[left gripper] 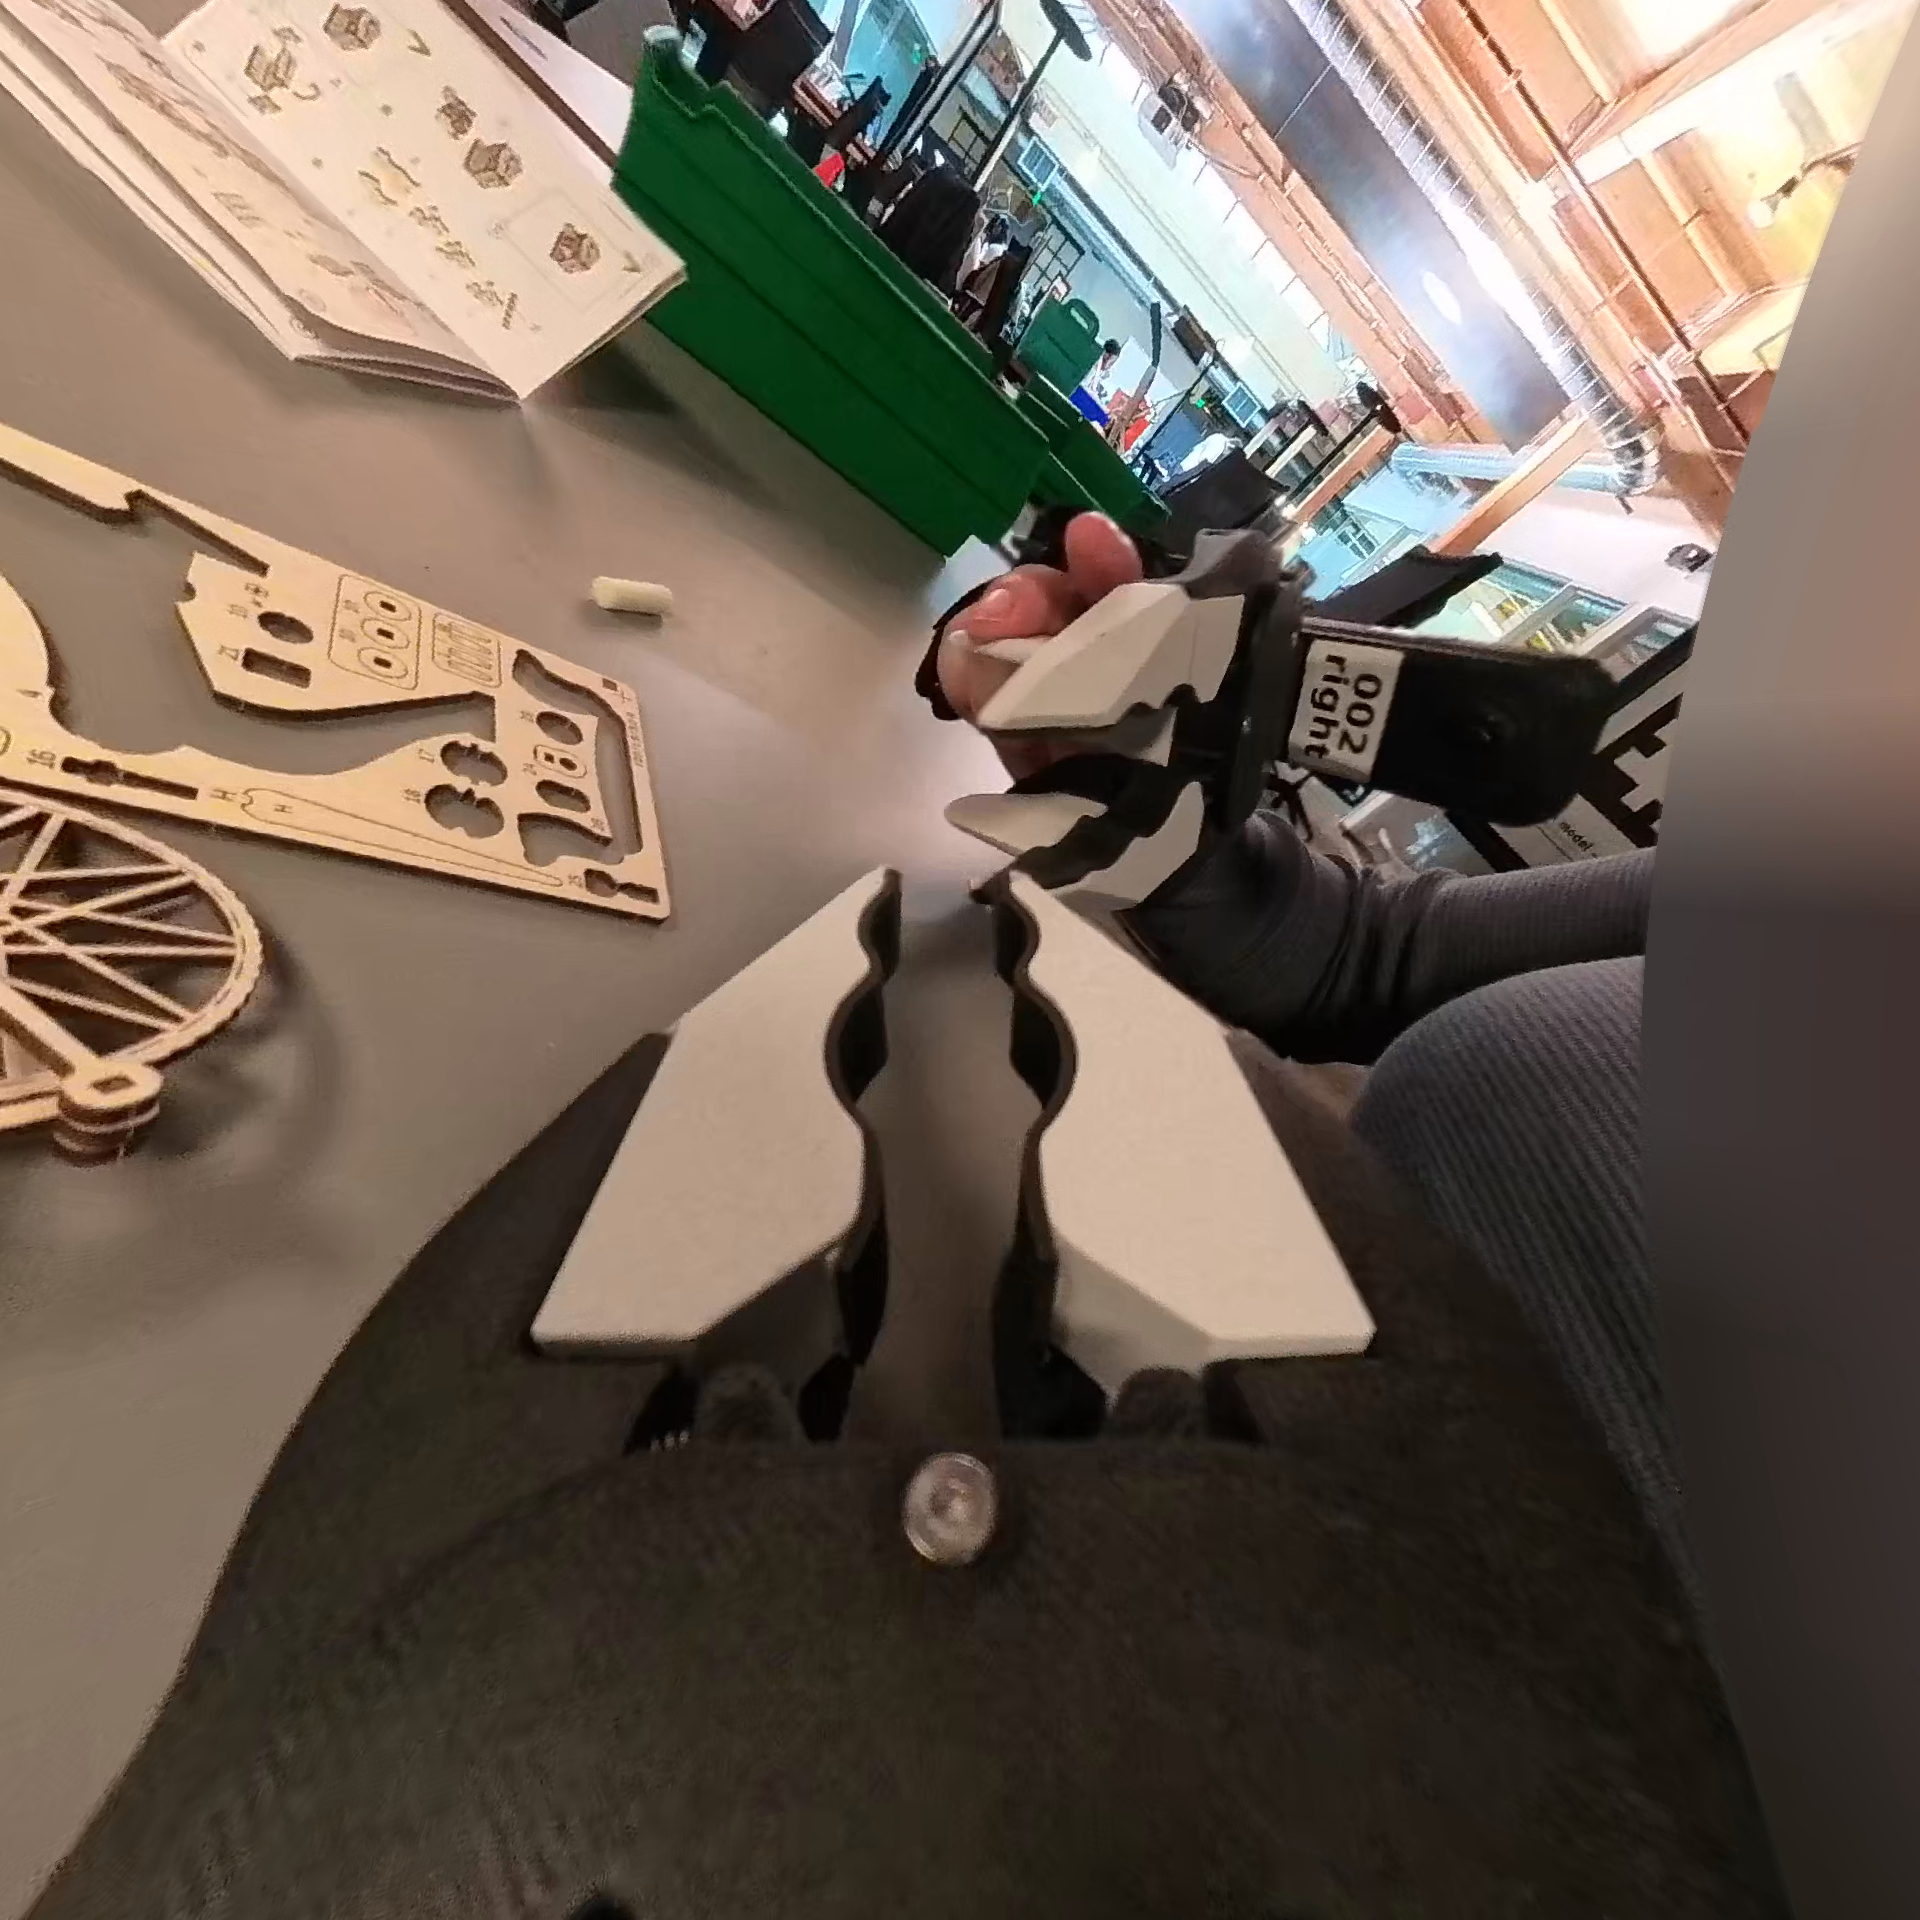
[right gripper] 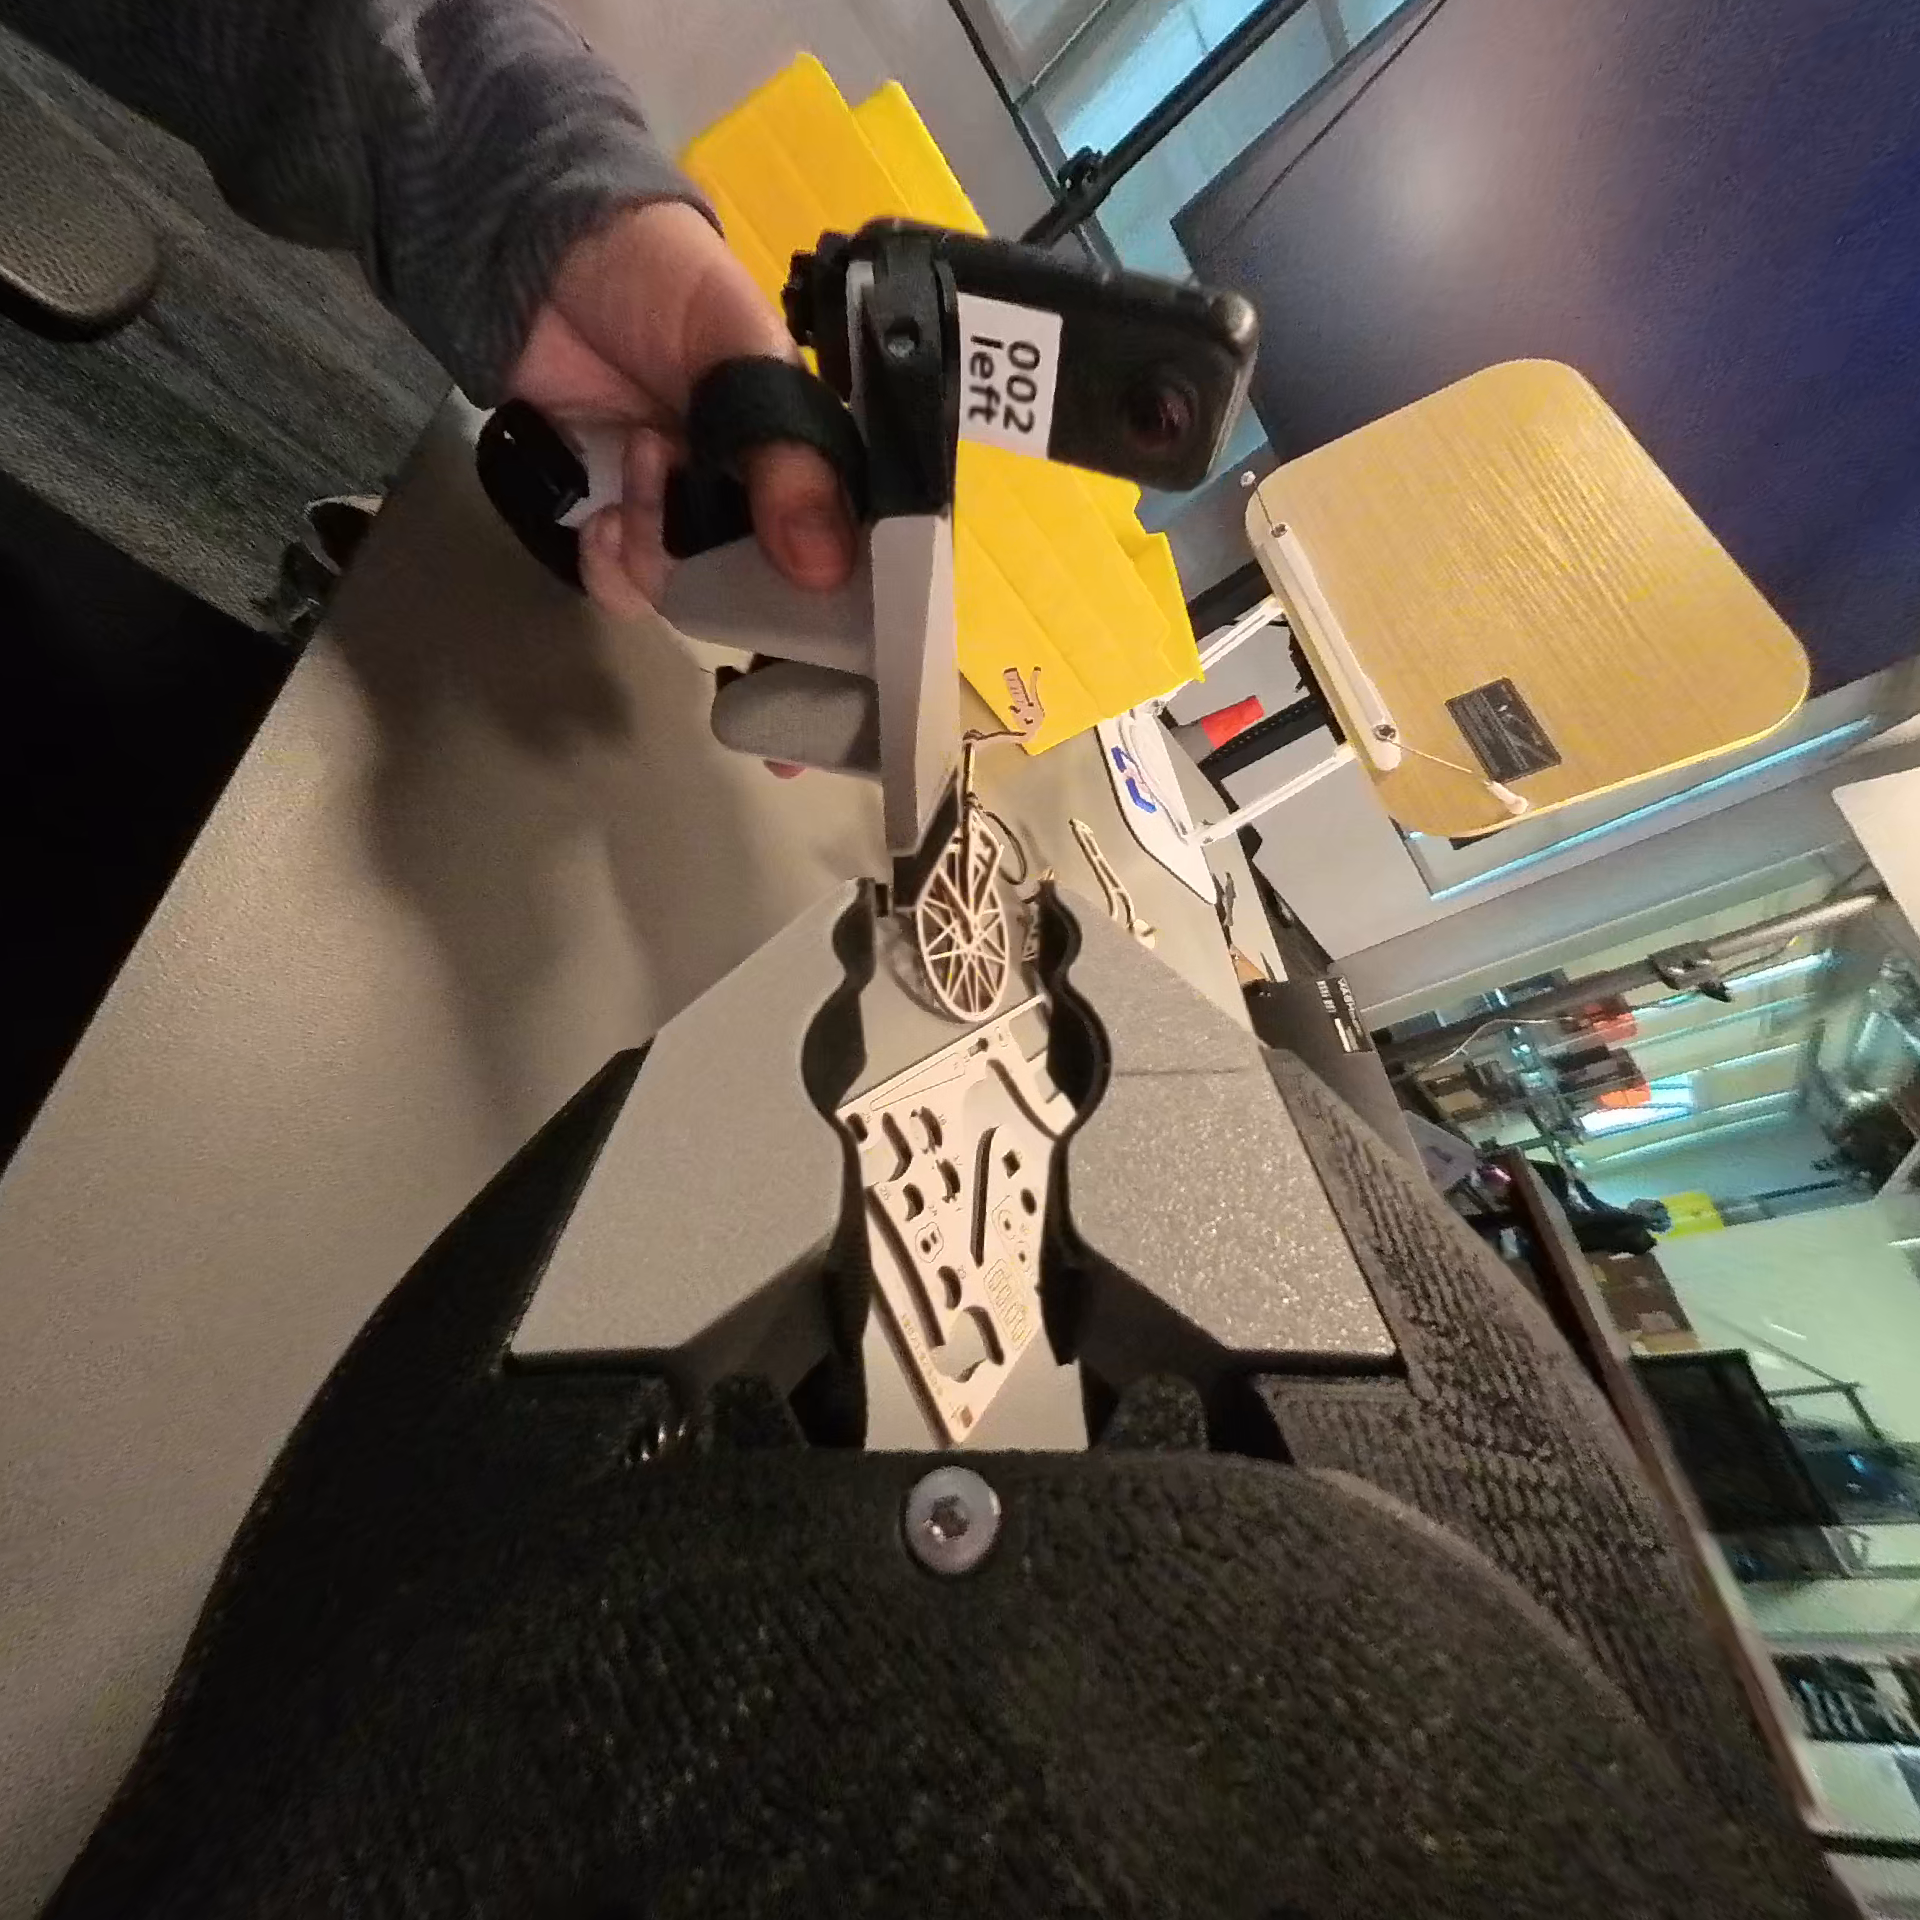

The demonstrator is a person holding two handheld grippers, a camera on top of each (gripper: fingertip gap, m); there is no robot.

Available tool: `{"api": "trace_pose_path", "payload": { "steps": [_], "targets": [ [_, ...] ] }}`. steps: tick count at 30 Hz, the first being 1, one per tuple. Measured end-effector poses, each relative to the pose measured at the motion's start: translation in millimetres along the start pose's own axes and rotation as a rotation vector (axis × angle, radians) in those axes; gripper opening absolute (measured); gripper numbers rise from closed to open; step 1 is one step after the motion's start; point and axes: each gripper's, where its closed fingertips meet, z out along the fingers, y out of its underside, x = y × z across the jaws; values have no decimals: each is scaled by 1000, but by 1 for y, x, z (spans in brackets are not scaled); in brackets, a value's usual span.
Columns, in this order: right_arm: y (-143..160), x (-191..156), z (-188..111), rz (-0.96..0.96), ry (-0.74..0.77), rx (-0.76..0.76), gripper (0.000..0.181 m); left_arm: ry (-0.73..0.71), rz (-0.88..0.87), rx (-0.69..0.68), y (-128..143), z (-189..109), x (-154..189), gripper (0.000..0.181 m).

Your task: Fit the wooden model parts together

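A flat wooden parts sheet (left gripper: 416, 727) with cut-out holes lies on the grey table (left gripper: 727, 623). A spoked wooden wheel assembly (left gripper: 114, 935) lies to its left. My left gripper (left gripper: 940, 883) is open and empty, low over the table to the right of the sheet. My right gripper (left gripper: 961, 732) hovers just beyond it, open and empty, tips pointing left. In the right wrist view, my right gripper (right gripper: 956, 894) is open. Between its fingers I see the sheet (right gripper: 956, 1195) and the wheel (right gripper: 961, 935) on the table beyond. The left gripper (right gripper: 902, 831) points down, just beyond the right gripper's left fingertip.
An open instruction booklet (left gripper: 395, 177) lies at the back left. Green bins (left gripper: 831, 343) stand along the table's far edge. A small white cylinder (left gripper: 631, 597) lies behind the sheet. Yellow bins (right gripper: 935, 416) stand beyond the left gripper. A person's sleeve (left gripper: 1455, 956) is at the right.
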Motion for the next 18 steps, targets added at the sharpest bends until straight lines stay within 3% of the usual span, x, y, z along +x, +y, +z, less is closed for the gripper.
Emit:
{"api": "trace_pose_path", "payload": {
  "steps": [6, 9, 14, 18],
  "targets": [
    [0, -3, 1, -23, 6, -2, 28, 74, -82, -18, 4, 3, 6, 13],
    [-1, -3, 1, -22, 7, 2, 28, 84, -87, -30, 6, 4, 6, 1],
    [-1, -5, 4, 8, 1, 16, 27, 55, -59, -20, 5, 6, 1, 0],
    [-1, 7, 2, 267, 22, 90, 23, 19, 79, 79, -12, -1, 0, 0]
  ]
}}
